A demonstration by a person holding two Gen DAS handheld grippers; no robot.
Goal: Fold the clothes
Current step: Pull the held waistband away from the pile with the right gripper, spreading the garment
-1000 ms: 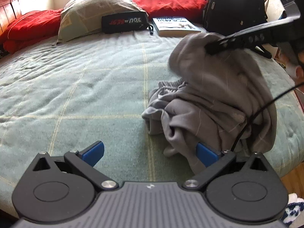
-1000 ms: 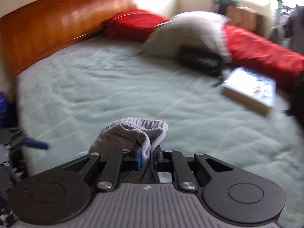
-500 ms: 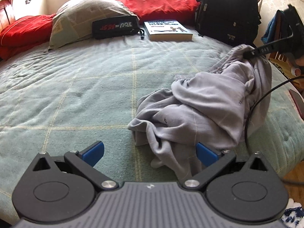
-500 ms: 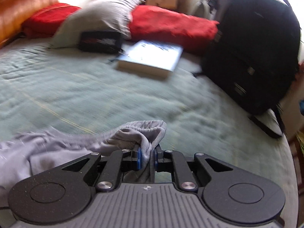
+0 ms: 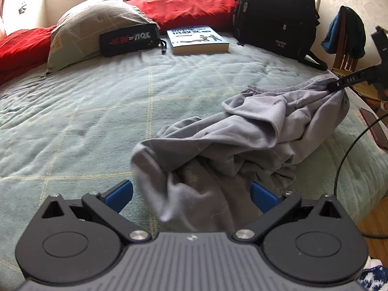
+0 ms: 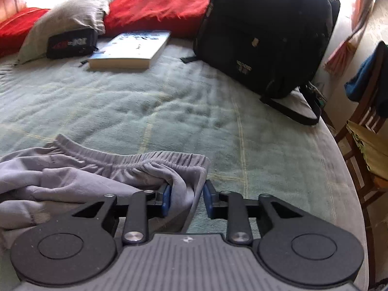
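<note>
Your grey trousers are soft, matte jersey with a gathered elastic waistband, lying rumpled in loose folds on the pale green quilted bedspread, toward its right edge. Your right gripper angles down at the waistband corner; its blue-padded jaws are opening, the cloth between them but no longer pinched. Your left gripper points down over the near end of the heap, its jaws spread wide with a hanging fold between them, not clamped. A black backpack and a book sit well beyond.
</note>
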